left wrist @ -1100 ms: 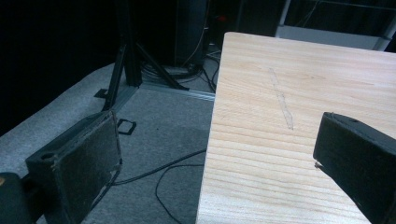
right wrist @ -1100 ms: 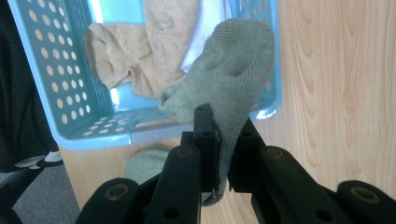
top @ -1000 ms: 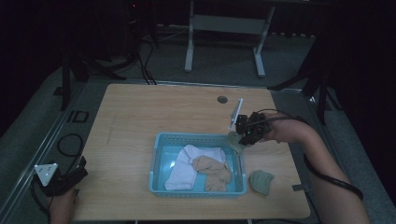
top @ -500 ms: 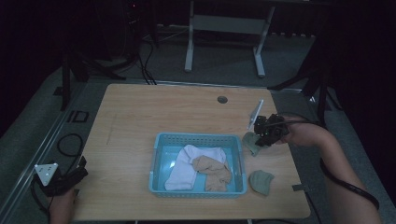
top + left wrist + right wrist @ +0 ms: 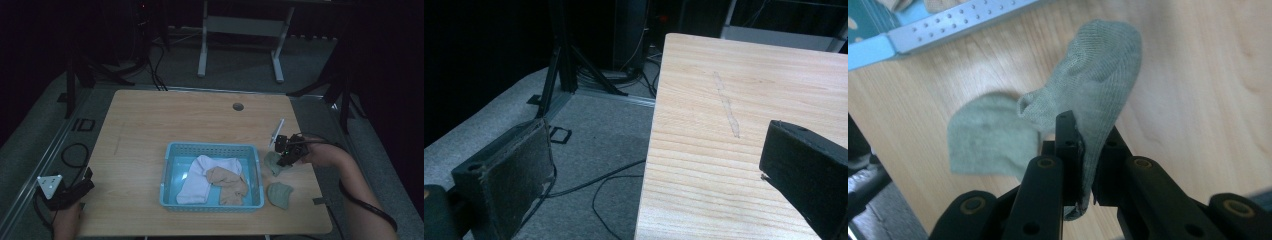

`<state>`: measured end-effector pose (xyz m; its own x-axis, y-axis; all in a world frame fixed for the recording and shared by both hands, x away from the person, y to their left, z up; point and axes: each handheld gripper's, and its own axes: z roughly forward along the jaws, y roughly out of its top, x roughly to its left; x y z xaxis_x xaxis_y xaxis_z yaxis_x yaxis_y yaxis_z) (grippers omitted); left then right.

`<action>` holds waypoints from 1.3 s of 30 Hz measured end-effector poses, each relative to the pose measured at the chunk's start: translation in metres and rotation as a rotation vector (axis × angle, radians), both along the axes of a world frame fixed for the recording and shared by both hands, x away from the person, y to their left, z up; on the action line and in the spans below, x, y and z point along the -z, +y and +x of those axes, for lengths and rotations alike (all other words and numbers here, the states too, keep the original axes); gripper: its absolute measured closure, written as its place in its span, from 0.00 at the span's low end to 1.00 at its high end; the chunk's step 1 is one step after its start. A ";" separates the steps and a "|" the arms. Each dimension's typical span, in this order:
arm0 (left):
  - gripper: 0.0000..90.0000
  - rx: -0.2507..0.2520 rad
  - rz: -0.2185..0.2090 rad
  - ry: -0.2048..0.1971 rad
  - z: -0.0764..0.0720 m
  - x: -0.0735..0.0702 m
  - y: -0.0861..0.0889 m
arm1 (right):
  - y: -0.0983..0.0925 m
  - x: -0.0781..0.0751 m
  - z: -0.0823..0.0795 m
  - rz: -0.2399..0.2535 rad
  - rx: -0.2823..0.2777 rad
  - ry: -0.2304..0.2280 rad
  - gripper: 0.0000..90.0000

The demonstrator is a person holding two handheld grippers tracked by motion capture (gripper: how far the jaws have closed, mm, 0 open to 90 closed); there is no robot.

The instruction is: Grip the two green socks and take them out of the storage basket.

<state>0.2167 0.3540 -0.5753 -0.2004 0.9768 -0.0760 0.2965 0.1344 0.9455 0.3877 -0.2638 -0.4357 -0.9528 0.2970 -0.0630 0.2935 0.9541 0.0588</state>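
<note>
Dim surroundings framed a pale wooden tabletop (image 5: 150, 130) seen from above. At its right edge, the right gripper (image 5: 286, 156) was clenched on a grey-green sock (image 5: 1098, 80), the fabric pinched between the shut jaws and its free end hanging close over the wood. Compared with a second earlier, this gripper had carried the sock away from the rim of the blue basket (image 5: 212, 147) toward the right edge and lower, near a second grey-green sock (image 5: 280, 194) lying flat by the front right corner. Judged from this, the pair was being gathered outside the basket, and setting the held sock down was probably the step in hand. Inside the basket lay a white sock (image 5: 200, 177) and a tan sock (image 5: 229, 182). At the front left corner, the left gripper (image 5: 75, 190) hung idle, jaws spread wide with nothing between them.
</note>
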 end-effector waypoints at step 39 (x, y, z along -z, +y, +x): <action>0.01 0.007 0.001 -0.001 0.000 0.000 0.000 | 0.019 0.051 0.033 -0.068 0.027 -0.018 0.60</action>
<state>0.2166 0.3541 -0.5753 -0.1939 0.9781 -0.0753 0.2963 0.1316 0.9460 0.4211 -0.2446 -0.4869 -0.9431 0.3168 -0.1014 0.3185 0.9479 -0.0007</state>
